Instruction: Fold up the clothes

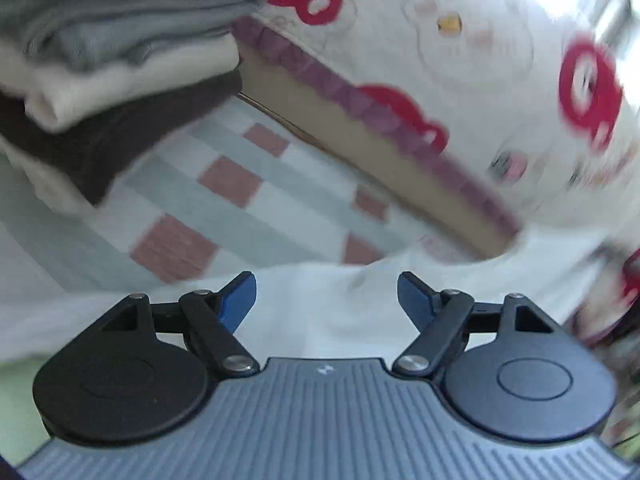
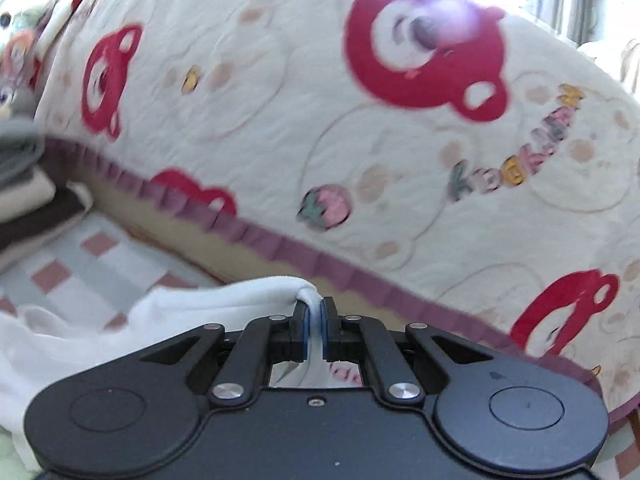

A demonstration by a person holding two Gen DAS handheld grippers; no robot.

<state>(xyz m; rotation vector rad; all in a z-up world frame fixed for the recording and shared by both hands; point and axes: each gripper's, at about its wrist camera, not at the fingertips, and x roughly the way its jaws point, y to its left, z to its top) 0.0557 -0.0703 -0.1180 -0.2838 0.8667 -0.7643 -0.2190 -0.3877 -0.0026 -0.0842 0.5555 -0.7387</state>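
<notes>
While the right gripper (image 2: 315, 322) has its jaws clamped together on a bunched fold of the white garment (image 2: 120, 320), the left gripper (image 1: 326, 300) stands with its jaws wide apart and nothing between them. In the right wrist view the pinched cloth rises in a small hump just ahead of the blue pads (image 2: 307, 330) and trails away to the left and down, spreading over a checked sheet (image 2: 92, 264) of pale green, white and brick-red squares. In the left wrist view the same white garment (image 1: 320, 320) lies flat directly under and ahead of the open fingertips; whether they touch it cannot be told. Beyond it the checked sheet (image 1: 224, 200) runs up to a cream blanket (image 1: 460, 72) printed with red bear heads and edged with a purple ruffle. The right wrist view shows that blanket (image 2: 320, 120) filling most of the background, with a strawberry and coloured letters printed on it. A stack of folded clothes (image 1: 112, 60), grey on top, then cream, then dark brown, sits at the upper left of the left wrist view, resting on the sheet beside the blanket's edge; the same stack (image 2: 24, 184) shows at the left edge of the right wrist view. Both views are blurred.
</notes>
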